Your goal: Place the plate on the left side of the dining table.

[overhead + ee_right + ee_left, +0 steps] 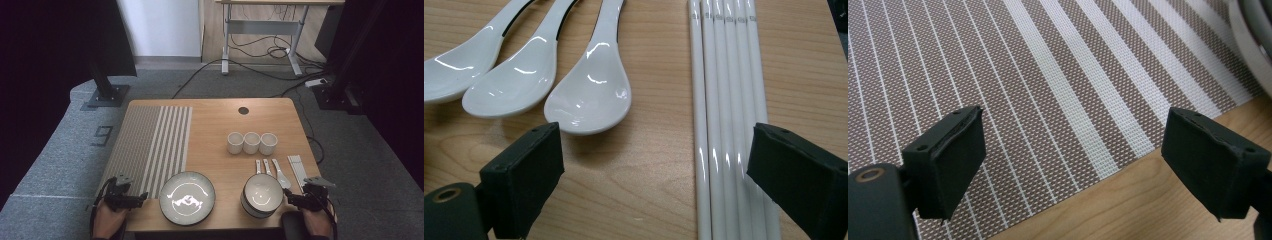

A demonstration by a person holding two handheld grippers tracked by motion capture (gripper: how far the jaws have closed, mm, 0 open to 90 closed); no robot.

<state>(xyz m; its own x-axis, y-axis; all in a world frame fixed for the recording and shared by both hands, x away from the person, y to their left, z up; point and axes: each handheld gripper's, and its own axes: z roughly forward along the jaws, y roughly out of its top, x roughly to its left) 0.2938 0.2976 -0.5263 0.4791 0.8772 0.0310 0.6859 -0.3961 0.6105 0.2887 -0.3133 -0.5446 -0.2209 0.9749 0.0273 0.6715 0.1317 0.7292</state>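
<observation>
On the table point(215, 125), the mat point(150, 145) lies at 9 o'clock, the plate point(187, 197) at 6. Left tongs point(1073, 155) gape wide over the mat's edge; right tongs point(654, 170) gape wide between spoons point(589, 95) and chopsticks point(724, 125). Best to close on one spoon handle squarely.

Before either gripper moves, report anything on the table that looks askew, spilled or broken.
Nothing stands out. The three cups stand upright in a row, the spoons lie side by side, the chopsticks lie parallel, and the placemat lies flat. No spill or crack shows on the plate or bowl.
</observation>
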